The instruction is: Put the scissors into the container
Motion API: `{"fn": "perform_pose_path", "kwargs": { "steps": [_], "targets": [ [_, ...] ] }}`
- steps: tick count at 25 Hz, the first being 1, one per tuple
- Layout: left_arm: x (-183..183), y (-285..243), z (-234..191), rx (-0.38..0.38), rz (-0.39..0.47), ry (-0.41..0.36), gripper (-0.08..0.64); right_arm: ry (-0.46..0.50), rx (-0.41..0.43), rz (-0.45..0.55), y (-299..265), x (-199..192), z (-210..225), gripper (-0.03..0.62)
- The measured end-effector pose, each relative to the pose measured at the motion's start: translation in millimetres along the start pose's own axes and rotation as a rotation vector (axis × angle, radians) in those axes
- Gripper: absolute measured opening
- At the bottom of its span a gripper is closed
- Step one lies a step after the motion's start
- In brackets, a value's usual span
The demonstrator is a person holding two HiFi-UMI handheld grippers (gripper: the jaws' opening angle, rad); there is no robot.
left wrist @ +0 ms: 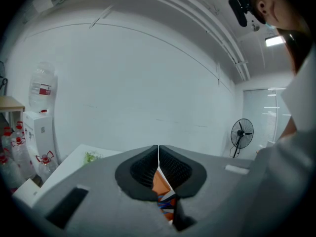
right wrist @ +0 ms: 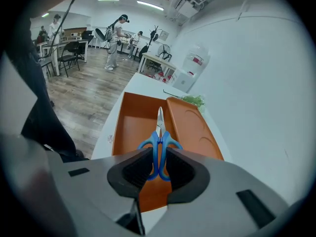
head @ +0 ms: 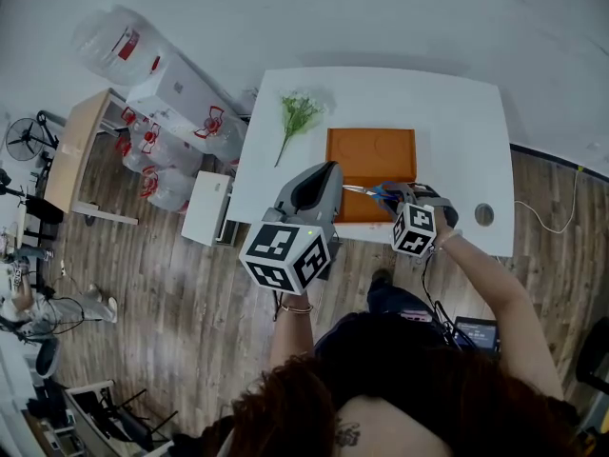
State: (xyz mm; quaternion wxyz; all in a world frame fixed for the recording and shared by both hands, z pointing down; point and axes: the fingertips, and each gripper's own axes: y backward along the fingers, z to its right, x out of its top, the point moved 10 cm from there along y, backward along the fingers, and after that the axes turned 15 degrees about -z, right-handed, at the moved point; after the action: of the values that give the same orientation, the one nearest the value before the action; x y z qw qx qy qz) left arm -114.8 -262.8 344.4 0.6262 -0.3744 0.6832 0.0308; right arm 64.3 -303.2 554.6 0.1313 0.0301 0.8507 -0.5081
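Note:
Blue-handled scissors [right wrist: 159, 149] hang over the orange container [right wrist: 132, 127], blades pointing away from me. My right gripper [right wrist: 159, 158] is shut on their handles. In the head view the scissors [head: 364, 191] sit above the container's near half [head: 354, 208], with the right gripper [head: 388, 195] just right of them. The container's orange lid [right wrist: 190, 127] lies open on the far side [head: 371, 152]. My left gripper [head: 328, 170] is raised at the container's left edge. Its jaws [left wrist: 158, 154] are shut with nothing between them.
The white table [head: 457, 131] carries a sprig of green flowers [head: 298, 115] left of the container and has a round hole [head: 484, 214] near its right front. A water dispenser and bottles [head: 171, 93] and a small white cabinet [head: 207, 208] stand left of the table.

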Motion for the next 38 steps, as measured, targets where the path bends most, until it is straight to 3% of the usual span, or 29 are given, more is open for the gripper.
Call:
{"fn": "perform_pose_path", "kwargs": {
  "steps": [11,15,29,34,38],
  "targets": [
    [-4.7,-3.7,-5.2,0.011,-0.028,0.021,0.021,0.058,0.107,-0.109,-31.2,6.7,-0.7,0.077],
    [-9.0,-2.9,-7.9,0.018,-0.031,0.027,0.020,0.024,0.133,-0.157,-38.8,9.9,-2.1,0.078],
    [-9.7,-1.9,-14.6,0.033,-0.039,0.038,0.020,0.074,0.142,-0.324,-54.1,15.8,-2.6,0.078],
    [-10.5,4.1,-15.5,0.036,-0.038,0.037,0.020,0.012,0.145,-0.300,-48.9,17.2,0.3,0.100],
    [-12.5,8.9,-18.2,0.038,-0.031,0.034,0.020,-0.112,0.135,-0.235,-39.2,19.0,4.4,0.100]
  ]
}}
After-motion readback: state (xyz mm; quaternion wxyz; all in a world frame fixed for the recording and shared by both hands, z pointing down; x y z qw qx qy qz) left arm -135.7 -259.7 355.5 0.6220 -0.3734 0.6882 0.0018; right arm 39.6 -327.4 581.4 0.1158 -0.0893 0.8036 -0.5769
